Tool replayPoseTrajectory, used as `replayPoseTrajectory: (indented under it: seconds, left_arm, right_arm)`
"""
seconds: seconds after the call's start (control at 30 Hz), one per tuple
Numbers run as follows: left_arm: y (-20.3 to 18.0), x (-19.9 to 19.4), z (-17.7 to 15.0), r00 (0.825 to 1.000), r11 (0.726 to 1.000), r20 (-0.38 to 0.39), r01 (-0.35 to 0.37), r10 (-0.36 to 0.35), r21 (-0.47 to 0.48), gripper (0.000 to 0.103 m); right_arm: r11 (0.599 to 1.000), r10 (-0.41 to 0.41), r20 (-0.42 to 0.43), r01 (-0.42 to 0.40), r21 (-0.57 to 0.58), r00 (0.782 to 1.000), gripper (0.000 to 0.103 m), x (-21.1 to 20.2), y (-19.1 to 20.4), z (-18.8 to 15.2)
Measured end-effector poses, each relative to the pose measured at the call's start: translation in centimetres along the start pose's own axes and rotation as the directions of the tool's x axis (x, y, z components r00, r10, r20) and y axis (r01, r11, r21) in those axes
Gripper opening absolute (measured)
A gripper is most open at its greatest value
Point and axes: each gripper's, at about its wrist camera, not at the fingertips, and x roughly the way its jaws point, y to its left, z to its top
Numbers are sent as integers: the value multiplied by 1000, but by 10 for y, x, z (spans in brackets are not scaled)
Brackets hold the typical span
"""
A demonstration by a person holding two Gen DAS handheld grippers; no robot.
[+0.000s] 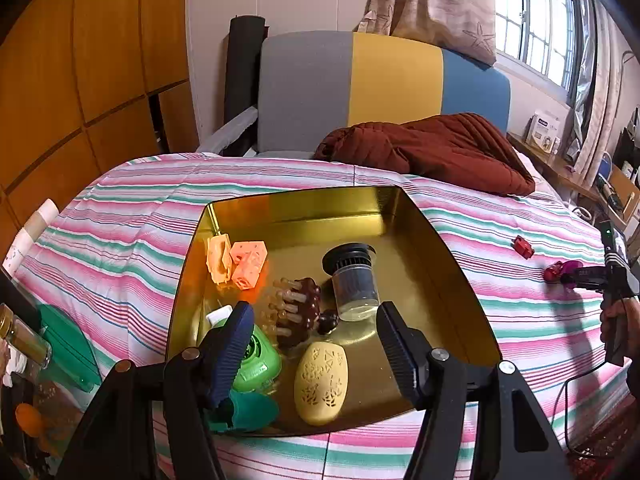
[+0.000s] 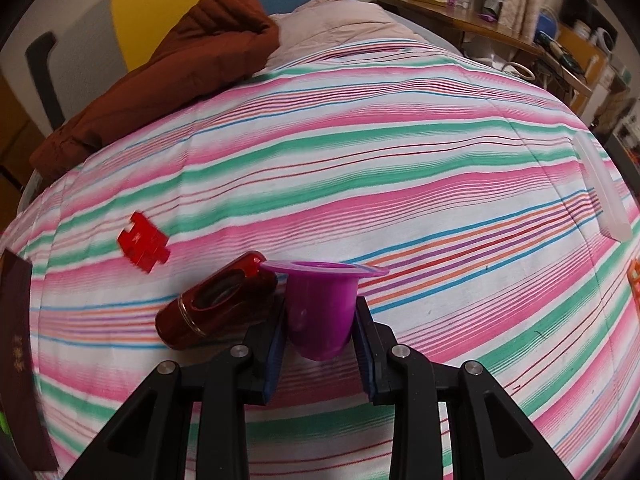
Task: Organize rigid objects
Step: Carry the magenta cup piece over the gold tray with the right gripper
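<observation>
A gold tin tray [image 1: 452,280] lies on the striped bedspread. It holds orange cubes [image 1: 248,264], a black-lidded jar [image 1: 354,280], a brown pronged brush [image 1: 300,308], a yellow perforated oval [image 1: 320,384] and a green plastic piece [image 1: 256,360]. My left gripper [image 1: 314,312] hovers open over the tray's near part, its jaws bare. In the right wrist view my right gripper [image 2: 321,312] is shut on a purple cup [image 2: 318,292]. A dark red cylinder [image 2: 216,304] lies touching the cup's left side, and a red block [image 2: 143,242] sits further left.
A brown quilted jacket [image 1: 432,148] lies at the head of the bed. A translucent white tube [image 2: 600,188] and an orange item [image 2: 634,280] rest at the bed's right edge, a maroon booklet [image 2: 20,360] at the left. A glass jar [image 1: 24,340] stands off the bed's left.
</observation>
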Motion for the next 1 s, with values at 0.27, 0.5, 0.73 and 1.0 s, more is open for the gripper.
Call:
replayPoseTrajectory:
  seconds: [0.27, 0.5, 0.73, 1.0]
  left_arm:
    - [8, -9, -5, 1000, 1000, 14, 7, -7, -8, 65]
    - [20, -14, -10, 1000, 999, 16, -10, 10, -34, 64]
    - [39, -13, -18, 999, 996, -2, -42, 42, -78, 64]
    - [53, -17, -23, 998, 993, 1, -59, 60, -100, 64]
  right_arm:
    - [988, 68, -54, -75, -133, 996, 32, -9, 39, -20]
    - [947, 123, -105, -148, -285, 987, 32, -25, 94, -54]
    - [917, 169, -105, -195, -348, 980, 32, -37, 131, -82]
    - [913, 239, -79, -252, -321, 968, 31, -52, 143, -93]
